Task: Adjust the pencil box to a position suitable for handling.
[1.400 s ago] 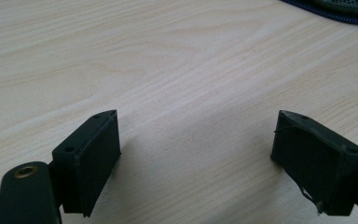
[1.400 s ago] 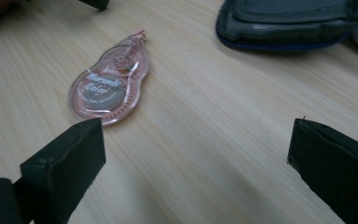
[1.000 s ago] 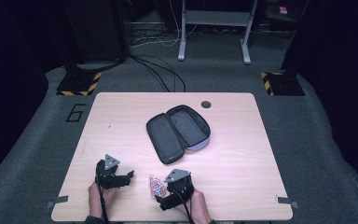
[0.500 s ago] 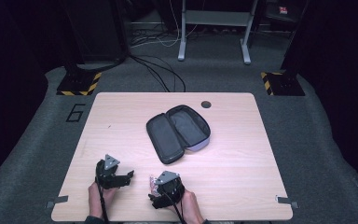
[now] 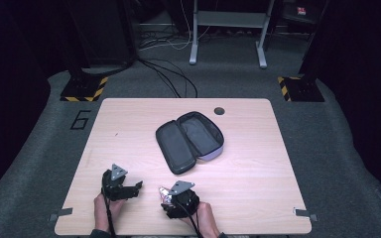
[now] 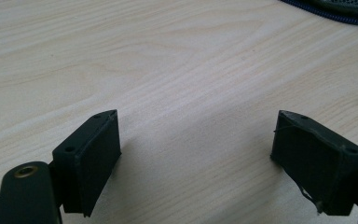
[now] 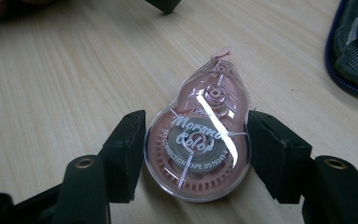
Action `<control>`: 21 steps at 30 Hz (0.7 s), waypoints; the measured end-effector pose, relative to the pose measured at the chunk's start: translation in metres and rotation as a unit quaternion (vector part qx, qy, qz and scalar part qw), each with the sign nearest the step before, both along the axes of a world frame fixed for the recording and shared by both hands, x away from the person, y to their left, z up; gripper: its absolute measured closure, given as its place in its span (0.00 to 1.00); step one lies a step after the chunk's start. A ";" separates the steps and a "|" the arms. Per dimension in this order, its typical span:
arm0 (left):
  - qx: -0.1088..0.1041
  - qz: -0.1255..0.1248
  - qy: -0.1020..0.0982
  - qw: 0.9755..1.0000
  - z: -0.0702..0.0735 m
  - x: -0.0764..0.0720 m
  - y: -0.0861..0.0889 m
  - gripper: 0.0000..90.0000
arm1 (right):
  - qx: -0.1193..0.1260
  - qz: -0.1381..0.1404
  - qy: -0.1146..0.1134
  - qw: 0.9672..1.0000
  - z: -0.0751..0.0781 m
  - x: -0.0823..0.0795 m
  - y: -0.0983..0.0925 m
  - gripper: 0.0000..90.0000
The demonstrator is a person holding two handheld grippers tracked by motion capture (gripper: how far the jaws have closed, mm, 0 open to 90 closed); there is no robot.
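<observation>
A pink see-through correction tape dispenser (image 7: pixel 198 144) lies flat on the wooden table (image 5: pixel 129 124) near its front edge. My right gripper (image 7: pixel 196 119) has just been closing, and both pads now press on the dispenser's round sides. From above, that right gripper (image 5: pixel 172 199) points left with the dispenser (image 5: pixel 166 194) at its tip. My left gripper (image 5: pixel 133 188) rests to its left on the table. Its jaws (image 6: pixel 196 128) stand wide apart over bare wood, with nothing between them.
An open dark pencil case (image 5: pixel 191 141) with a grey mesh lining lies in the middle of the table, beyond both grippers. Its edge shows in the left gripper view (image 6: pixel 345 5) and the right gripper view (image 7: pixel 354 46). A round cable hole (image 5: pixel 220 110) sits at the far edge.
My right gripper slid a little left up to the dispenser and its jaws closed onto it. The left gripper has not moved.
</observation>
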State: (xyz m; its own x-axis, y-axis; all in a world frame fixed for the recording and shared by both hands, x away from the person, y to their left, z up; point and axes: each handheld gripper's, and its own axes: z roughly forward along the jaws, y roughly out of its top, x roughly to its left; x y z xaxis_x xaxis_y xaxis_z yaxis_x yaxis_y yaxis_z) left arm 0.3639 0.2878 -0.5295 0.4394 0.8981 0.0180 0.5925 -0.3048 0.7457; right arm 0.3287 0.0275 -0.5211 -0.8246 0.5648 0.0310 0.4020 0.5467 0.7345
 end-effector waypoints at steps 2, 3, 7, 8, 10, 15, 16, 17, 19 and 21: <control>0.000 0.000 0.000 1.000 0.000 0.000 0.000 0.17 | 0.004 0.003 0.001 1.000 0.004 0.000 -0.004 0.43; 0.000 0.000 0.000 1.000 0.000 0.000 0.000 0.17 | 0.004 0.003 0.001 1.000 0.004 0.000 -0.004 0.43; 0.000 0.000 0.000 1.000 0.000 0.000 0.000 0.17 | 0.011 -0.006 0.001 1.000 0.012 0.000 -0.017 0.43; 0.000 0.000 0.000 1.000 0.000 0.000 0.000 0.17 | 0.012 -0.013 -0.002 1.000 0.015 0.001 -0.023 0.43; 0.000 0.000 0.000 1.000 0.000 0.000 0.000 0.17 | 0.015 -0.015 -0.006 1.000 0.016 0.001 -0.026 0.43; 0.000 0.000 0.000 1.000 0.000 0.000 0.000 0.17 | 0.013 -0.035 -0.012 0.999 0.019 0.002 -0.044 0.43; -0.001 0.000 0.000 1.000 0.000 0.000 0.000 0.17 | 0.015 -0.040 -0.018 0.999 0.019 0.003 -0.052 0.43; -0.001 0.000 0.000 1.000 0.000 0.000 0.000 0.17 | 0.015 -0.040 -0.018 0.999 0.019 0.003 -0.052 0.43; 0.000 0.000 0.000 1.000 0.000 0.000 0.000 0.17 | 0.015 -0.055 -0.018 0.998 0.020 0.002 -0.061 0.43; 0.000 0.000 0.000 1.000 0.000 0.000 0.000 0.17 | 0.015 -0.062 -0.020 0.998 0.021 0.002 -0.068 0.43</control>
State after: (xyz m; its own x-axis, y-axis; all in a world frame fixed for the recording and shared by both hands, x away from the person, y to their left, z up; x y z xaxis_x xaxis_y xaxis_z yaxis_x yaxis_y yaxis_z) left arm 0.3639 0.2877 -0.5295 0.4386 0.8985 0.0186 0.5920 -0.3044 0.7462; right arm 0.3311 -0.0402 -0.4999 -0.7498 0.6614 0.0178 0.4350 0.4725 0.7665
